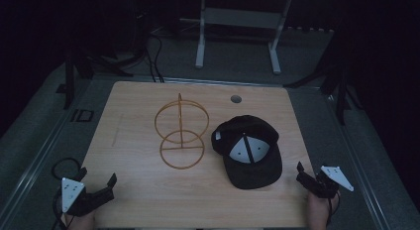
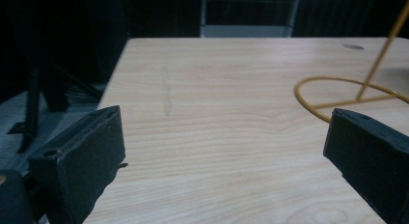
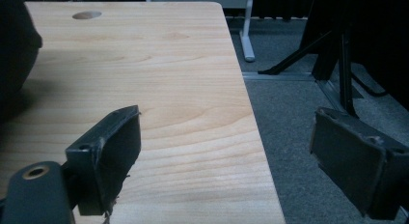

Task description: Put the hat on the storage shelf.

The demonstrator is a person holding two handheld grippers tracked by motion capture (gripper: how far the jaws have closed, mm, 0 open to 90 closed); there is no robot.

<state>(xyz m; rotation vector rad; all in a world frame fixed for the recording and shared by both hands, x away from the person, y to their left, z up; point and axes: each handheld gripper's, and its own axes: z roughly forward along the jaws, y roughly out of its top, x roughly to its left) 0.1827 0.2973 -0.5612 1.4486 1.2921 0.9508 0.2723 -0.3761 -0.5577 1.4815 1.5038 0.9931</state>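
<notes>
One table [image 1: 138,190], one black cap [image 1: 250,153], one gold wire stand [image 1: 181,133]. Cap upside down right of centre, just beside stand, long axis near-far, brim toward near edge. Two grippers at near corners: left gripper [image 1: 106,187] wide open, empty; right gripper [image 1: 307,176] wide open, empty.

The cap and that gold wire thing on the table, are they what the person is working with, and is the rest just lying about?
Likely part of the job:
black cap, lying upside down
gold wire stand, beside the cap
left gripper, open
right gripper, open

Just there:
wooden table
round hole in the tabletop
white desk frame on the floor behind
</notes>
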